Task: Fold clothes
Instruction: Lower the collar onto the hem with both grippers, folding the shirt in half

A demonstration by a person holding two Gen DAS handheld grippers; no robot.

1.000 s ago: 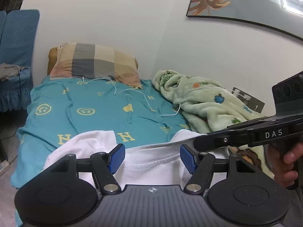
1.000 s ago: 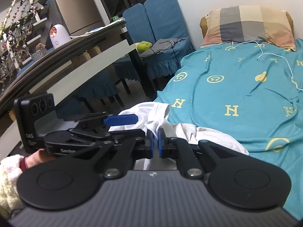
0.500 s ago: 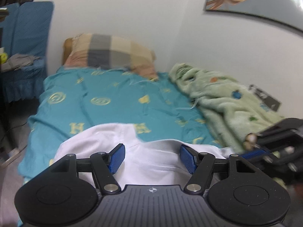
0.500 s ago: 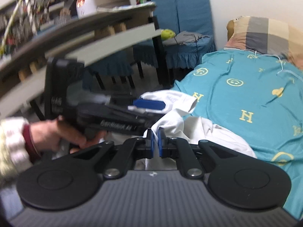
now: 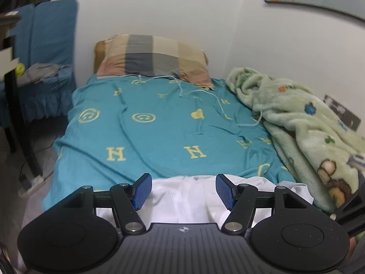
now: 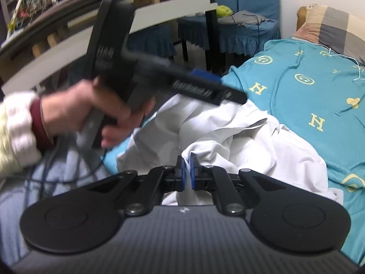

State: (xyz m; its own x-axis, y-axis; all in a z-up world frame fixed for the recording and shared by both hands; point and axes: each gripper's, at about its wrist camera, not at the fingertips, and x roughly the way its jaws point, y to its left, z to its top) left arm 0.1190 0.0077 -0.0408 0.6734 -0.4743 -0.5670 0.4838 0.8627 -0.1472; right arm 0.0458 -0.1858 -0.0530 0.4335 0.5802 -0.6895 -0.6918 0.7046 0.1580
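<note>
Right wrist view shows, closest of all, the right gripper [image 6: 188, 171] with its two blue pads squeezed tight on a fold of the crumpled white cotton shirt [image 6: 255, 146]. The shirt lies in a heap at the near edge of the bed, on the teal bed sheet with yellow letters and smiley faces [image 6: 314, 68]. Just past the heap on the left, a hand [image 6: 91, 114] in a fluffy cream sleeve with a dark red cuff grips the handle of the left gripper [image 6: 205, 77], which hangs blurry over the shirt. Farther back stand a blue covered chair [image 6: 230, 34] with a green ball on it and a long dark table [image 6: 95, 20]. The left wrist view looks down the bed. The left gripper's blue pads [image 5: 142, 190] stand wide apart with the white shirt lying under the gap between them, and the pads do not press on it. They have just come a little closer together. Beyond the shirt the teal sheet spreads out, crossed by a thin white cable [image 5: 219, 101]. A soft pale green blanket with small animal pictures [image 5: 296, 118] is bunched along the right side by the wall. At the far end rests a checked pillow in tan, grey and pink [image 5: 155, 59].
</note>
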